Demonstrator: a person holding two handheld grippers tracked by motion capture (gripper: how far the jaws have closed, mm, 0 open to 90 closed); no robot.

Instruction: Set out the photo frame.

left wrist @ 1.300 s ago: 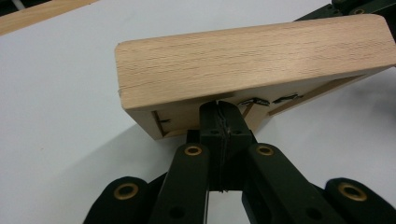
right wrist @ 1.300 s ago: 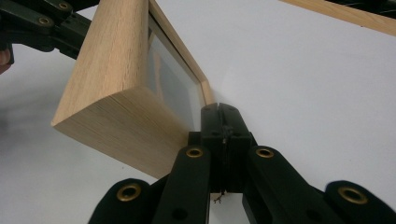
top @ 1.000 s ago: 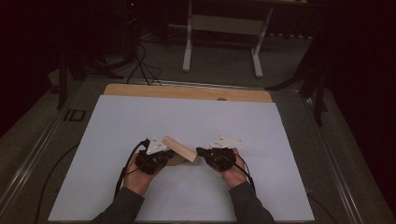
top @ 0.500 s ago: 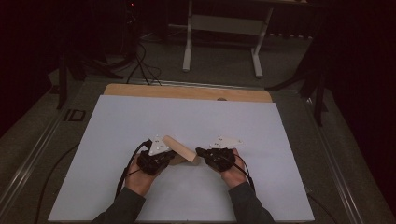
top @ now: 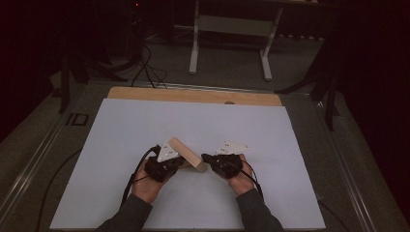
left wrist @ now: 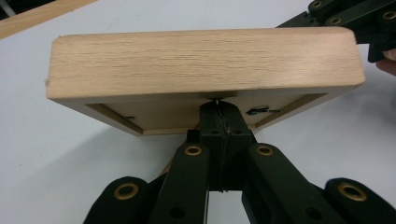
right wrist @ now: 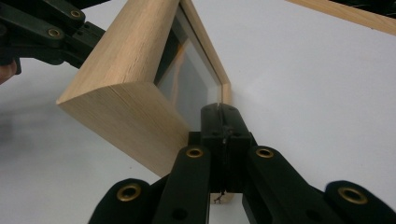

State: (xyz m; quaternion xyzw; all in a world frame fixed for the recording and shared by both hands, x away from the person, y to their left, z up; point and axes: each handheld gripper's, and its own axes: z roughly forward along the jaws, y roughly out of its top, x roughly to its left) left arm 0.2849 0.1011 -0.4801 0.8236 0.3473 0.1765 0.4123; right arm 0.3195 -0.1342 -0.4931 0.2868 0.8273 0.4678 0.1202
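Wooden frame (top: 186,153) is sitting near the front middle of the white surface (top: 270,130), held between both grippers, tilted so one long edge is riding higher than the other.

Left gripper (top: 180,163): fingers (left wrist: 210,122) are pressing together on the frame's back edge, pinching a thin lip at the recessed rear panel. In the left gripper view the frame is lying straight across just beyond the fingertips, broad side face up, back recess facing down toward the fingers. No gap showing between the pads.

Right gripper (top: 205,157): fingers (right wrist: 211,122) are also closing tight, clamping the frame's front rim at the near corner. In the right gripper view the frame is running away up and to the left from the fingertips, glass side facing right, end face nearest the camera. The left gripper's black linkage is showing at the far end, top left.

Materials and shapes:
- Frame: light oak-like wood, straight fine grain, matte, deep box profile with softly rounded corners. Rectangular.
- Front: glossy glass pane (right wrist: 189,77) set behind a narrow wood rim, reflecting a bit.
- Back: inset panel with a stepped rebate, small dark clips at the edges.
- Surface: smooth flat white sheet, with a bare wood strip (top: 193,95) along the far edge.
- Fingers: black matte plastic links with brass-coloured rivets.
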